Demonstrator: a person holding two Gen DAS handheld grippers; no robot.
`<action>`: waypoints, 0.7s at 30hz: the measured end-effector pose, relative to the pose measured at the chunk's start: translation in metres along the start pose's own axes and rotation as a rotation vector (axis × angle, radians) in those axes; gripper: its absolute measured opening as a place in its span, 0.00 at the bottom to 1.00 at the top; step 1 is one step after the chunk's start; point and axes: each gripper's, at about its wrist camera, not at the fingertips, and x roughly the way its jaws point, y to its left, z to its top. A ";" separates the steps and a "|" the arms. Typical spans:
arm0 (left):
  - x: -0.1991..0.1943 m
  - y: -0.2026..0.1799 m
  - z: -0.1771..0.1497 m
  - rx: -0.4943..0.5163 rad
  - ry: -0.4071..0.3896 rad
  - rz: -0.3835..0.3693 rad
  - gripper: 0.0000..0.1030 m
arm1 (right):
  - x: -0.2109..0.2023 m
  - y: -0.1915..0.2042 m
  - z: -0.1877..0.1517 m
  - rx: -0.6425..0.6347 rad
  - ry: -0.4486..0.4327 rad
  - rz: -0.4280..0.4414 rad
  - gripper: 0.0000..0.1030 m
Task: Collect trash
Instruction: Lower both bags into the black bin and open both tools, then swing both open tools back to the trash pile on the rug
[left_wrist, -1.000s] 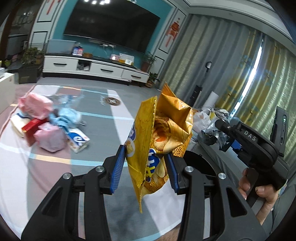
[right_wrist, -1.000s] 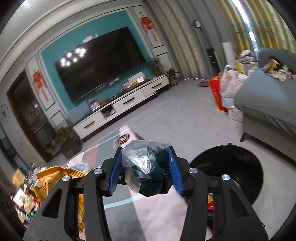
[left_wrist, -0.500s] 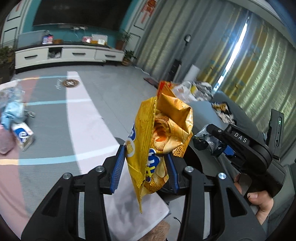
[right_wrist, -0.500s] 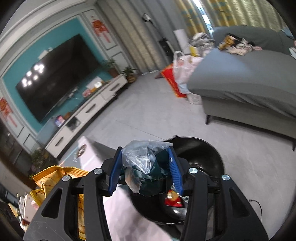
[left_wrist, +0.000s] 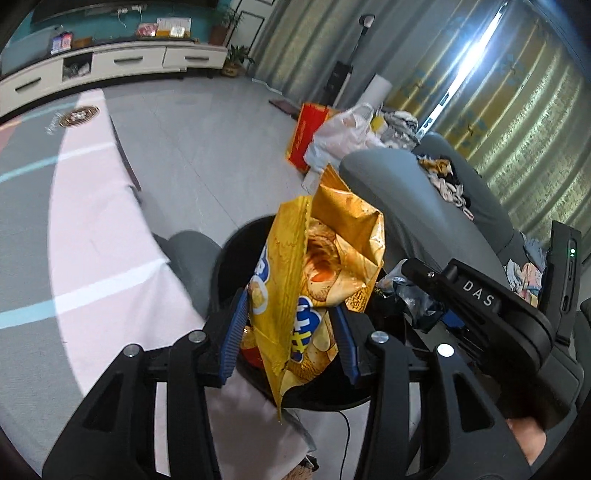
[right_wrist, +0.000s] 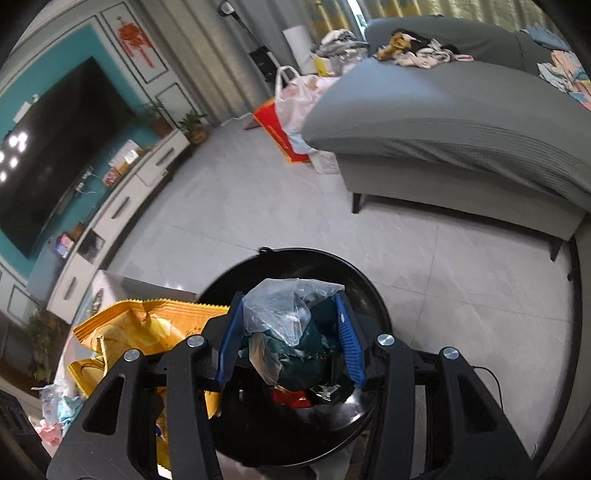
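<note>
Left wrist view: left gripper (left_wrist: 290, 341), jaws opening around yellow chip bag (left_wrist: 314, 280), and right gripper (right_wrist: 291, 341) clamping crumpled wrappers (right_wrist: 291, 332), over black bin (right_wrist: 364, 291).

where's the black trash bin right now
In the right wrist view the black trash bin sits on the grey floor at lower centre, under the right gripper, before the grey sofa.

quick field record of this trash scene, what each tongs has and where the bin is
left tongs: jaws opening, yellow chip bag between them
right tongs: shut on crumpled clear and dark green wrapper
black bin: on the floor, directly below both tongs
bin contents: some red trash visible inside
nearby: grey sofa, pale tiled floor
</note>
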 end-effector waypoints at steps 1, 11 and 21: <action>0.005 -0.001 0.000 -0.002 0.008 -0.004 0.48 | 0.002 -0.001 0.000 0.001 0.004 -0.014 0.49; -0.029 0.015 -0.003 -0.029 -0.079 0.022 0.90 | -0.005 0.002 0.001 0.027 -0.003 0.015 0.76; -0.176 0.119 -0.024 -0.250 -0.341 0.222 0.97 | -0.033 0.074 -0.014 -0.151 -0.057 0.118 0.91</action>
